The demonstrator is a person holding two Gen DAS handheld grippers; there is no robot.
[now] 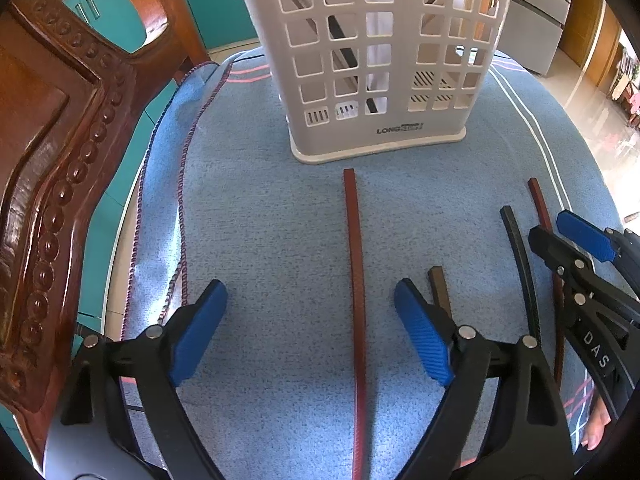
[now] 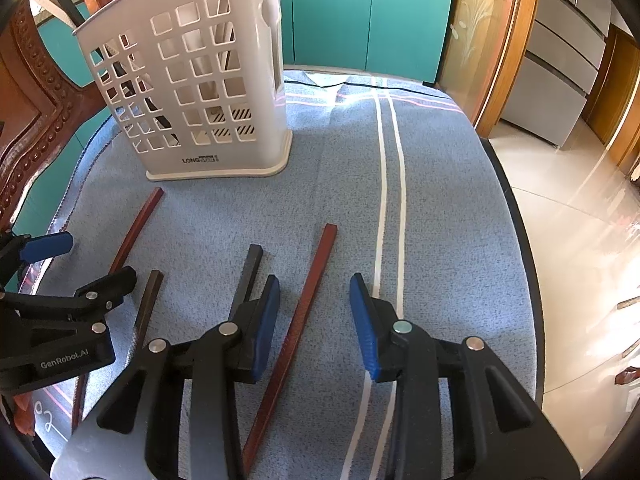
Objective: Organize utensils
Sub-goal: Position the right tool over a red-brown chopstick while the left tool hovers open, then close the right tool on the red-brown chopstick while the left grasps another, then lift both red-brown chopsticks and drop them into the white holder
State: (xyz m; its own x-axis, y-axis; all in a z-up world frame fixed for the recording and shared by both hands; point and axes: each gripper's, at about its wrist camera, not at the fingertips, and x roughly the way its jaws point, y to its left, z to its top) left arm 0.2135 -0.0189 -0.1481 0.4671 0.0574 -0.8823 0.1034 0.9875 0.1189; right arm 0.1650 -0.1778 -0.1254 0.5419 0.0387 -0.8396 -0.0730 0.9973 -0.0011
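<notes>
The white slotted holder [image 1: 380,60] stands upright at 12 o'clock on the blue-clothed bench [image 1: 260,220]; dark sticks lean inside it. Left gripper [image 1: 310,330]: fingers open, straddling a red chopstick [image 1: 356,280] whose long axis runs from 6 to 12 o'clock toward the holder. A brown chopstick [image 1: 440,290] lies beside the right-hand finger, with a black chopstick [image 1: 520,256] next at 3 o'clock. Right gripper [image 2: 314,324]: fingers open, empty, over a second red chopstick [image 2: 300,316] pointing to 1 o'clock.
</notes>
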